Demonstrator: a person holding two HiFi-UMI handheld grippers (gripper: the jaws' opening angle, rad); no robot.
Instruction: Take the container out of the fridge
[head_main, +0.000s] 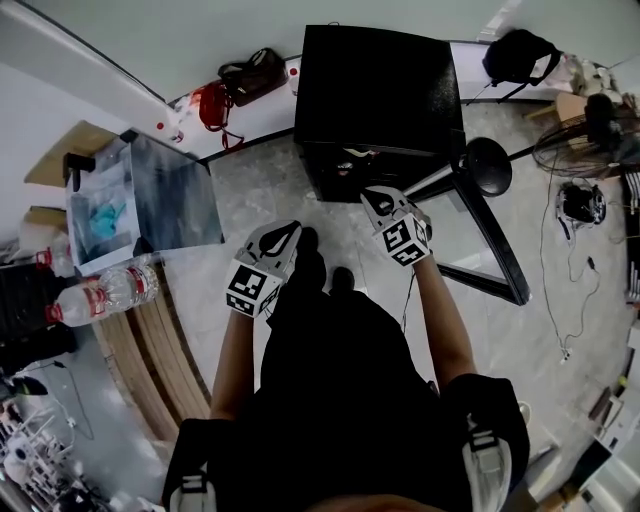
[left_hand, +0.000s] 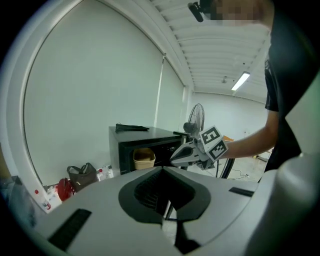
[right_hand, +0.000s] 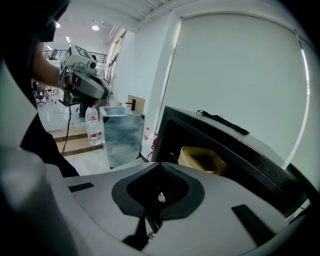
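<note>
The black fridge (head_main: 380, 85) stands on the floor just ahead of you, and it is the biggest thing in front of you. The head view looks down on its top and shows nothing clear of what is inside. Both gripper views look into the open front, where the tan container (right_hand: 202, 160) sits on a shelf inside, near the top of the opening. It is well apart from both sets of jaws.

To your left a metal box (head_main: 170, 195) stands on the floor. Only the head view shows that it is open at the top. Off to your right stands a fan (head_main: 590, 140). Two bags (head_main: 235, 90), one red and one brown, lie against the wall between the box and the fridge.

A dark strap (left_hand: 132, 128) lies on the fridge top. It is plain in both gripper views but lost against the black in the head view.

Your right gripper (head_main: 377, 198) is held close before the fridge opening. Your left gripper (head_main: 287, 233) hangs lower and further back. Each gripper's own view shows its jaws closed together with nothing between them.

A water bottle (head_main: 105, 290) lies on the wooden boards to your left.
</note>
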